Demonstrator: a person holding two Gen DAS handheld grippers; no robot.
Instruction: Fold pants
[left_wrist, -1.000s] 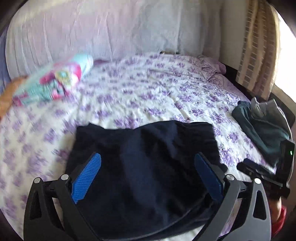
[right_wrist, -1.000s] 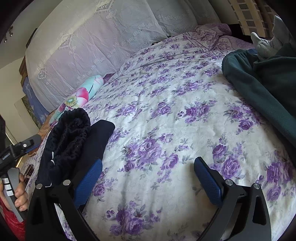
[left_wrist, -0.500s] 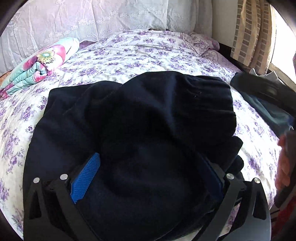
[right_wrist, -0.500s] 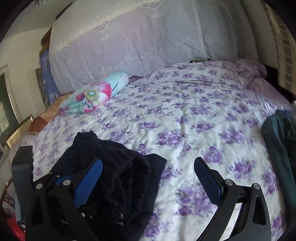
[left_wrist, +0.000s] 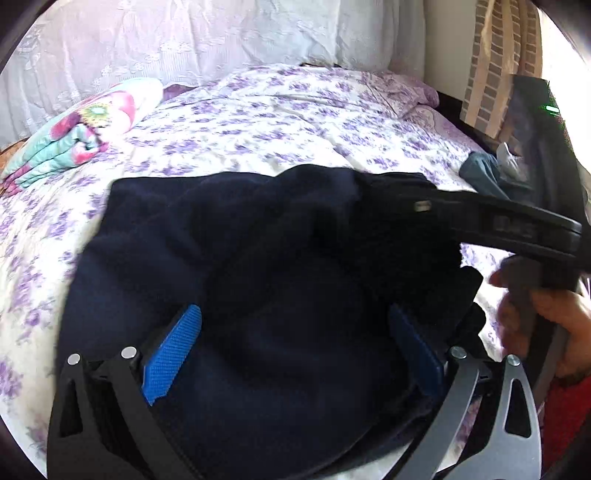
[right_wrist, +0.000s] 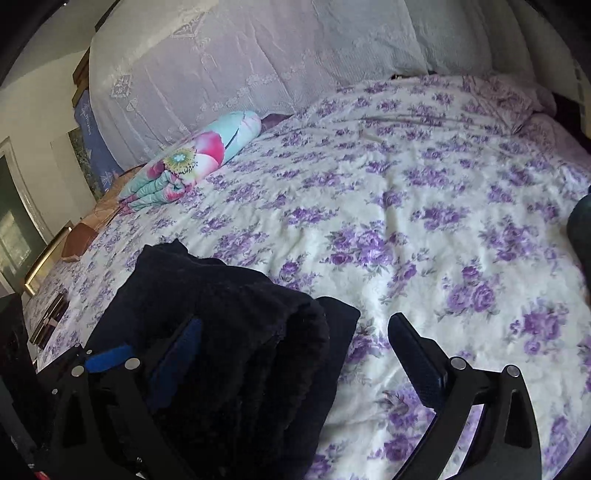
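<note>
L gripper (left_wrist: 295, 354) and R gripper (right_wrist: 295, 354), both jaws apart, are hovering over the folded pants (left_wrist: 258, 258). Fold's looking near done; next move prob. needs pressing flat at 12 o'clock.

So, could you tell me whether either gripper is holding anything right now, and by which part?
Nothing is clamped. Both the left gripper and right gripper have jaws wide apart over the dark pants.

My left gripper (left_wrist: 295, 354) has black skeletal arms with triangular cut-outs, silver screw heads at the joints and ribbed blue pads (left_wrist: 173, 354). My right gripper (right_wrist: 295, 362) matches it. My right hand (left_wrist: 546, 321) shows a red sleeve (left_wrist: 565, 413) at the wrist.
</note>
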